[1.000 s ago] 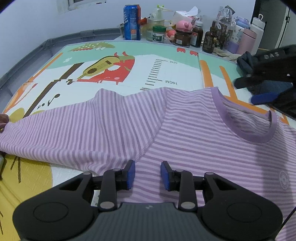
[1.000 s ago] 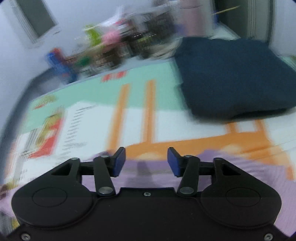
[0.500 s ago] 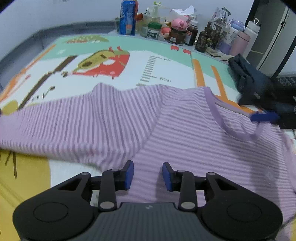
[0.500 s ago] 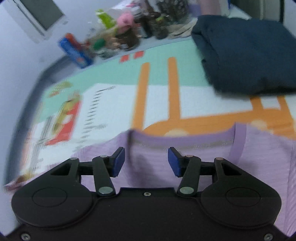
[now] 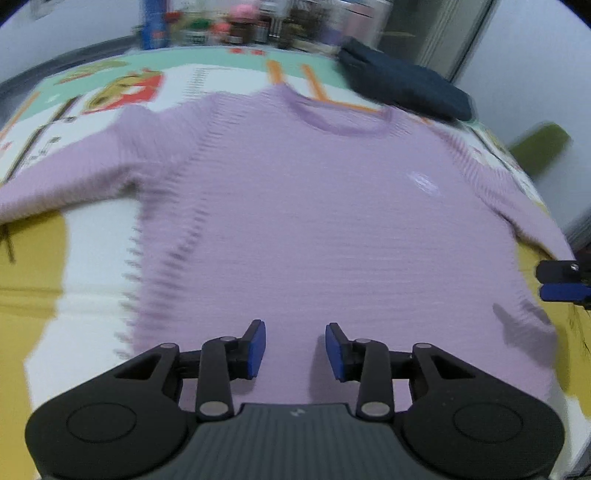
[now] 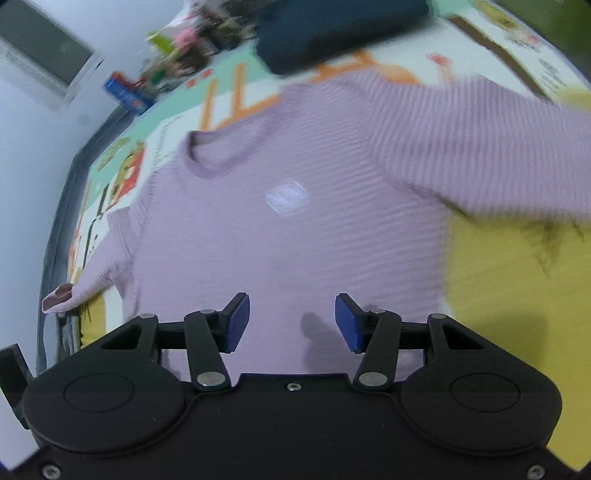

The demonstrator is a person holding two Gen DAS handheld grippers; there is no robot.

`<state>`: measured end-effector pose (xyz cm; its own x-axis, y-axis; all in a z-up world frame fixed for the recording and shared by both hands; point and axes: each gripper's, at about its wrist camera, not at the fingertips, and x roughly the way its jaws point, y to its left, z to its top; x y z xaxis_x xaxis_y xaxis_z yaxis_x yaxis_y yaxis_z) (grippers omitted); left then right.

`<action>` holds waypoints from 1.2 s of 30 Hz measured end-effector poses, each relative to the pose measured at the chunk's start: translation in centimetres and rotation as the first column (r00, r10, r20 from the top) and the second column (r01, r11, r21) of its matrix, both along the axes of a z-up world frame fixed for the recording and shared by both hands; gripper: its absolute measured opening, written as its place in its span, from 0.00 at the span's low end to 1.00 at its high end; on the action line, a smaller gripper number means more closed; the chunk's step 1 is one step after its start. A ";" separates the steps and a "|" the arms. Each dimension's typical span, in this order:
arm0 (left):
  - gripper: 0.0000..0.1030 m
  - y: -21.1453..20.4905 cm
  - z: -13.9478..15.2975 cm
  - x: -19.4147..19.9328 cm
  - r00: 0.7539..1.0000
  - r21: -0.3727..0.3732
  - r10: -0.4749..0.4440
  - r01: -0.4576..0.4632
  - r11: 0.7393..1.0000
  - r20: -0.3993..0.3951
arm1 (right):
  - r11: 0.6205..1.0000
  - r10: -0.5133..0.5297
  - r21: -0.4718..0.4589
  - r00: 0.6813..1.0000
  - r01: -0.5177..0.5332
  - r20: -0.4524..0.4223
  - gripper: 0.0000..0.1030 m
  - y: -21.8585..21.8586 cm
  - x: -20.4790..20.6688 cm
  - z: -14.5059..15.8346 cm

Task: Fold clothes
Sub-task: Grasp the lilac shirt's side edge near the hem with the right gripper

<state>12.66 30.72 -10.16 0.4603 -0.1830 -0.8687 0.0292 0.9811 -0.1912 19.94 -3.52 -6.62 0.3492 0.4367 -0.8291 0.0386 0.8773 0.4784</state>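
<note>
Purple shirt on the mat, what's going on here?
A person with two handheld grippers is starting to fold a purple striped long-sleeve shirt, spread flat, sleeves out, on a colourful printed play mat. The left gripper and right gripper hover open above its lower body, gripping nothing. A folded dark navy garment lies beyond the collar.

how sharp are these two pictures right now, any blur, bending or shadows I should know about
Left wrist view: motion blur smears the purple shirt and the far bottles; the left gripper stays sharp. Right wrist view: milder blur, a tilted scene, fisheye bending at the edges, and a soft shadow on the shirt near the right gripper.
</note>
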 end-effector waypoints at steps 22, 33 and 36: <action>0.42 -12.7 -0.2 -4.2 0.996 0.073 -0.090 0.088 0.993 0.025 | 0.989 0.060 0.137 0.998 -0.058 -0.010 0.37 -6.3 -6.9 -3.6; 0.47 -11.9 1.5 -5.2 0.996 -0.003 -0.073 0.073 0.997 0.049 | 0.950 0.107 0.297 0.994 -0.093 -0.032 0.37 -1.3 -2.5 -3.0; 0.49 -11.7 1.2 -5.3 0.996 -0.019 -0.085 0.086 0.996 0.039 | 0.947 0.108 0.309 0.992 -0.084 -0.061 0.37 0.6 -1.0 -4.2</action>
